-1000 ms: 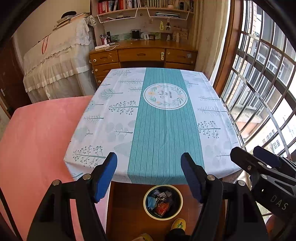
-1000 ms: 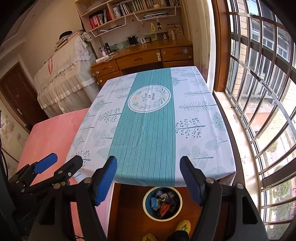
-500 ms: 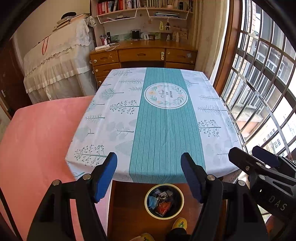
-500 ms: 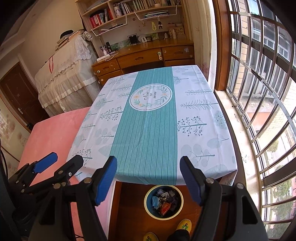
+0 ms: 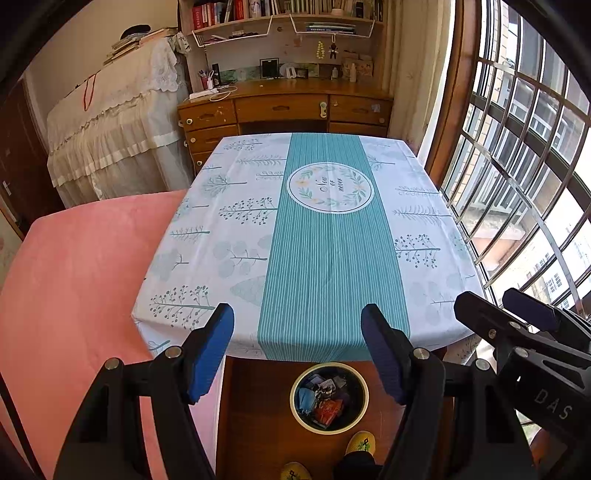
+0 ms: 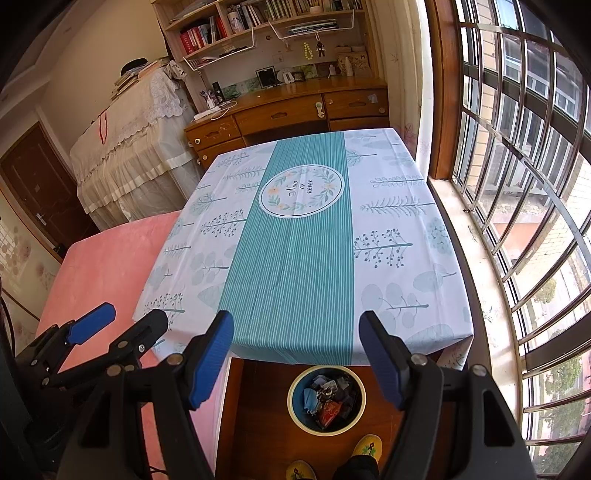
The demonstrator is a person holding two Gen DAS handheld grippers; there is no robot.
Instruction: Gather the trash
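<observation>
Teal-and-white cloth: the printed tablecloth (image 5: 332, 236) covers the whole table (image 6: 448, 360), and I can't spot a single scrap on it from either wrist view.
Trash: it's all sitting in the round cream-rimmed blue waste bin (image 5: 329, 397) on the brown wooden floor (image 5: 258, 424), just past the near table edge, wrappers and crumpled bits piled inside.
What changed: honestly nothing over the last second. Compared with the earlier shots the bin, cloth and both tools sit in the same spots.
What that means: looks to me like the collecting is basically done, or the person is pausing to scan for leftovers. No new target is showing.
Left gripper (image 5: 297, 349): blue-padded fingers (image 5: 208, 349) spread wide, nothing between them, aimed down over the near table edge and the bin.
Right gripper (image 6: 297, 350): same deal, fingers (image 6: 210, 350) released and empty, hanging over the same edge.
Side by side: each tool shows up at the edge of the other's camera, close together but not touching.
Feet: yellow slippers (image 6: 365, 448) right beside the bin, so the person is standing at the near end.
Around: pink bed cover (image 5: 74, 295) on the left, barred window (image 6: 517, 184) on the right, wooden desk with drawers (image 5: 284, 110) and a bookshelf (image 6: 258, 26) at the far end.
In the way: nothing much. The table's overhang sits close above the bin, so any drop would want to come in from the near side.
</observation>
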